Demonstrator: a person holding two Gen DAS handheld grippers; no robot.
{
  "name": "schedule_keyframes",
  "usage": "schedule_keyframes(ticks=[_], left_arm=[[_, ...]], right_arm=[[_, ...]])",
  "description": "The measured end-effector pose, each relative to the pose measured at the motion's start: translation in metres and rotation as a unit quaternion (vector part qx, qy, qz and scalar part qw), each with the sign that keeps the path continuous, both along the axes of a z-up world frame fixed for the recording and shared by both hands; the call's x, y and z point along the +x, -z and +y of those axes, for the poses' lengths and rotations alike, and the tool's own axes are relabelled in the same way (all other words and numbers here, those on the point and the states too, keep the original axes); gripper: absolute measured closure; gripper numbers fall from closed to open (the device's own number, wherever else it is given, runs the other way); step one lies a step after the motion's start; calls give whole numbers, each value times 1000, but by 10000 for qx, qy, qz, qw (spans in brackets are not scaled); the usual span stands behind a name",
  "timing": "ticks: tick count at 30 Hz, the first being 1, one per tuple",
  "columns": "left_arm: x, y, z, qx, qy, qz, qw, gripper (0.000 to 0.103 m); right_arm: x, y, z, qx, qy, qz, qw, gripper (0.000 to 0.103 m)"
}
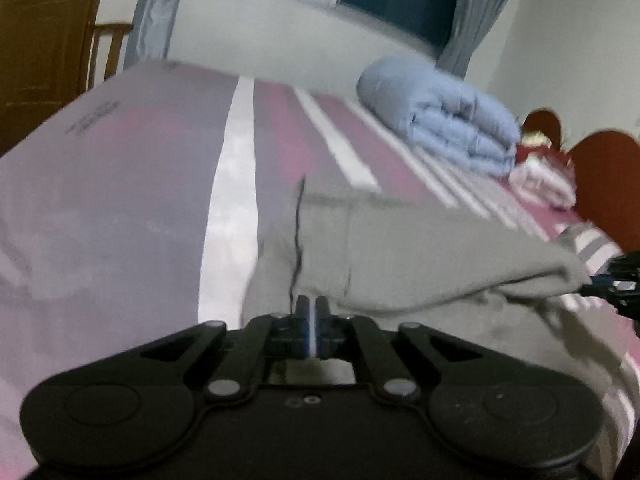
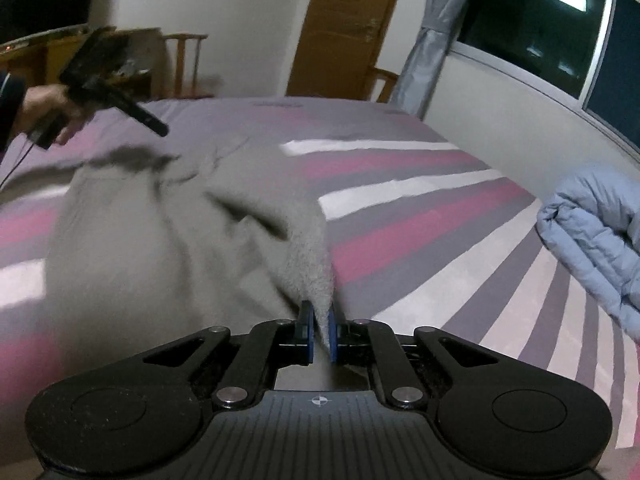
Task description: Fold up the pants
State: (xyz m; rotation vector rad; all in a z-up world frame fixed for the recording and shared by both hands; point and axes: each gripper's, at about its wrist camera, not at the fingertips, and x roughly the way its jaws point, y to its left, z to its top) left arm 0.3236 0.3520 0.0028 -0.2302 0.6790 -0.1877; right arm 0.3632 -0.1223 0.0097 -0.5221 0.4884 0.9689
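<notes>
On the striped bed [image 2: 420,216], grey pants [image 2: 168,232] lie rumpled: right gripper [image 2: 320,332] clamps a corner, left gripper [image 1: 311,322] fingers pinched shut, grip on cloth unclear; only right view shows the door [image 2: 344,28].

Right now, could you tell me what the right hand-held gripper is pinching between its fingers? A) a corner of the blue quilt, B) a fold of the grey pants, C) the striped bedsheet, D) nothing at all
B: in the right wrist view the right hand-held gripper is shut on a bunched fold of the grey pants, which rises from its blue pads across the striped bedsheet.
</notes>
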Motion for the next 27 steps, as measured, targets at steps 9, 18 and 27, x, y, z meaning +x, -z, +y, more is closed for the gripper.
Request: schedule_keyframes(ticks=[9, 18, 27], left_arm=[[8, -10, -17, -203, -418, 51, 9989, 80], [48, -13, 0, 224, -609, 23, 9979, 30], [149, 31, 24, 507, 169, 913, 9944, 43]], right_arm=[[-60, 45, -2, 130, -86, 335, 9993, 102], [6, 13, 9, 990, 937, -144, 9906, 23], [112, 36, 36, 733, 840, 958, 9891, 58]])
